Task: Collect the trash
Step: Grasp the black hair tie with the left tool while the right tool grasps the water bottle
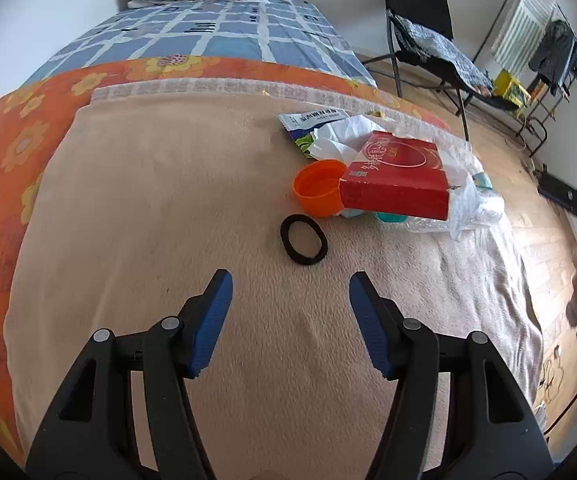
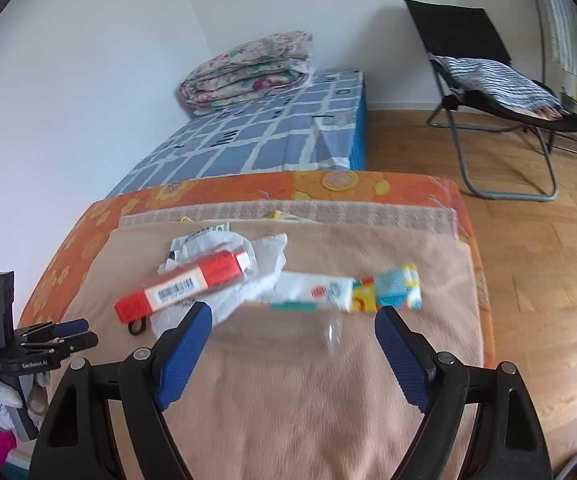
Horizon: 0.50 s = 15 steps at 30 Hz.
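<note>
Left tongs (image 1: 290, 284) and right tongs (image 2: 293, 316) both stand apart and empty above the beige blanket (image 1: 168, 200); red box (image 1: 396, 184) rests on crumpled white bag (image 1: 464, 200).

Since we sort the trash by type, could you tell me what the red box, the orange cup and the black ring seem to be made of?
Red box: apparently printed cardboard, slightly glossy, with sharp folded edges and a barcode label.
Orange cup: likely moulded plastic, smooth, with a thin even rim.
Black ring: probably a fabric-covered elastic hair tie, matte and lying in a limp oval.
</note>
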Tool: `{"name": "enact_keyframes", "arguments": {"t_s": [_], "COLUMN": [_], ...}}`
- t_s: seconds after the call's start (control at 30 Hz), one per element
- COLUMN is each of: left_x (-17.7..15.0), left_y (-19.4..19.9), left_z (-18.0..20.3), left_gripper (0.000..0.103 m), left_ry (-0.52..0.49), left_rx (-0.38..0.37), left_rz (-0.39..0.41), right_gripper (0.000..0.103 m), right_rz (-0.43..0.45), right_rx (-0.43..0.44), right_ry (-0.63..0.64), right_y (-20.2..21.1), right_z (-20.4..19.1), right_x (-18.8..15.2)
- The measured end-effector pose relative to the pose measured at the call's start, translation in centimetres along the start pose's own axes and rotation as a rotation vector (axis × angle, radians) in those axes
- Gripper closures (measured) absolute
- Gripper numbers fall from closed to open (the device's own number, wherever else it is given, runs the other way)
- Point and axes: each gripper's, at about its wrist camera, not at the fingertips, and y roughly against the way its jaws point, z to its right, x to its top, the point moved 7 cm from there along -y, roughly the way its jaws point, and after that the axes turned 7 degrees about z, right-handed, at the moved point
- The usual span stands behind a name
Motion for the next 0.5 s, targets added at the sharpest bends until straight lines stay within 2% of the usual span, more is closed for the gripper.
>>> {"name": "enact_keyframes", "arguments": {"t_s": [0.07,0.1,0.23,0.37,0.5], "left_x": [0.4,0.6,1.2,1.6,1.7], "left_y": [-0.5,-0.9,-2.4,-3.9,-5.4], "left_z": [-0.3,-0.3,-0.6,-0.5,-0.5], "left_gripper": [0.04,0.04,0.04,0.041,0.051], "left_ry": [-0.024,-0.024,0.003,-0.012,-0.037], "left_rx": [0.053,0.055,0.021,0.018,0.043], "left_rz": [0.01,0.011,-0.005,-0.012,-0.026], "right_gripper": [0.017,0.017,0.019,0.021,0.024], "right_rz": [-0.015,-0.024,-0.083,-0.14,-0.192], "right_rx": [0.014,0.022,0.075,0.096,0.151], "right_ry": [0.018,0.021,-0.01,-0.045,-0.091], "right_y": [-1.5,-2.2,-5.5,-7.9,-8.6], "right_z": [-0.2,-0.2,0.0,0.5,0.7], "right_x": [0.5,0.7,1.0,0.5,-0.3]}}
